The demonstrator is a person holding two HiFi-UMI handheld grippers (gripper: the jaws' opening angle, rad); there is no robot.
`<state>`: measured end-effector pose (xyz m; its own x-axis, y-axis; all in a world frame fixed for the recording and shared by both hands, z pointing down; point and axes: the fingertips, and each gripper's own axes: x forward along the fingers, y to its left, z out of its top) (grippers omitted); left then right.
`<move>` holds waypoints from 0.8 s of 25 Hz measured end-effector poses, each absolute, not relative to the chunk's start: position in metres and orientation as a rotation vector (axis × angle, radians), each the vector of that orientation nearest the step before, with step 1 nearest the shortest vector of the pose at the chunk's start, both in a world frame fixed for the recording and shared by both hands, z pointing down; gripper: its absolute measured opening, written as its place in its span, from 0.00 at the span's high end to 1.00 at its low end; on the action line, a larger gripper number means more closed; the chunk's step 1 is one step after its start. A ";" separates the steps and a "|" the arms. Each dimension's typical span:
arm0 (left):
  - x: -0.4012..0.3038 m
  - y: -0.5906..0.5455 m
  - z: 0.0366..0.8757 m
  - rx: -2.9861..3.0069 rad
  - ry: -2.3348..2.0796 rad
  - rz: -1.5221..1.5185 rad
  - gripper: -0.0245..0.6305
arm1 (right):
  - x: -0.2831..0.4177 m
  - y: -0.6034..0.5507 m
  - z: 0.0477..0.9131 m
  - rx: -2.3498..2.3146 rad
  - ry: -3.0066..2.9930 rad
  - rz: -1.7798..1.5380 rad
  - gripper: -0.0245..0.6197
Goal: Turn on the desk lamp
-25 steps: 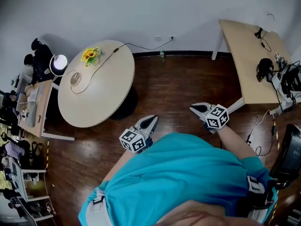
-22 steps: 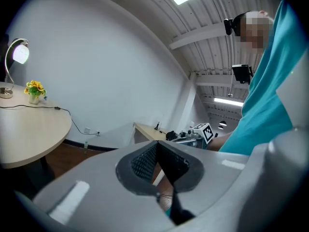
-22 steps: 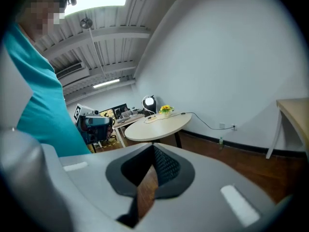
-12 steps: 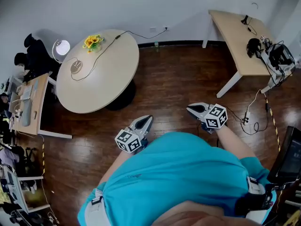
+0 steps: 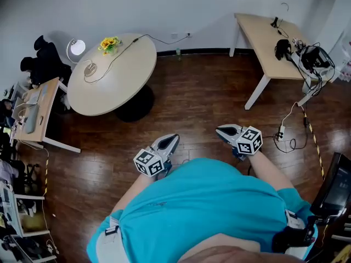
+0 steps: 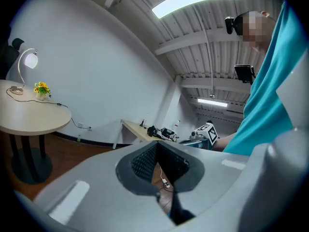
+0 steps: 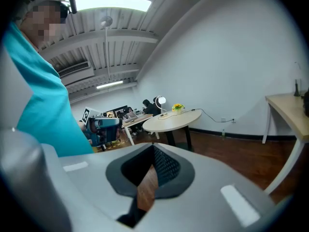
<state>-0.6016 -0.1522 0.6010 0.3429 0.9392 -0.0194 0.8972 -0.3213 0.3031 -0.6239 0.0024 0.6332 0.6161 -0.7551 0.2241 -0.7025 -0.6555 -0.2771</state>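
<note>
While the left gripper [image 5: 174, 138] and right gripper [image 5: 220, 129] hang at the person's waist, each with jaws pressed together on nothing, the desk lamp [image 5: 77, 47] stands well apart across the wooden floor, at the far edge of the round worktop [image 5: 118, 89], near the yellow flowers [image 5: 109, 44]. Probable hazards: the jaws could snag the cable [image 5: 118, 56] crossing the worktop, or shove the lamp base instead of actuating its switch.

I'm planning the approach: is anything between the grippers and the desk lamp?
Only bare floor up to the round table. The desk lamp stands at its far left edge, so reaching it from here crosses the tabletop, where a cable and flowers lie near it.
</note>
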 end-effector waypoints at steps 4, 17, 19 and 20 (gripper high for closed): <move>-0.674 -0.126 0.612 2.332 1.632 0.312 0.93 | -0.697 0.023 0.634 -2.662 1.219 -0.432 0.96; -0.829 -0.252 0.628 2.315 1.680 0.170 0.93 | -0.851 -0.086 0.675 -2.734 1.150 -0.452 0.96; -0.849 -0.308 0.647 2.300 1.706 0.171 0.93 | -0.868 -0.142 0.691 -2.733 1.121 -0.446 0.96; -0.857 -0.334 0.653 2.297 1.716 0.183 0.93 | -0.874 -0.168 0.696 -2.720 1.104 -0.445 0.96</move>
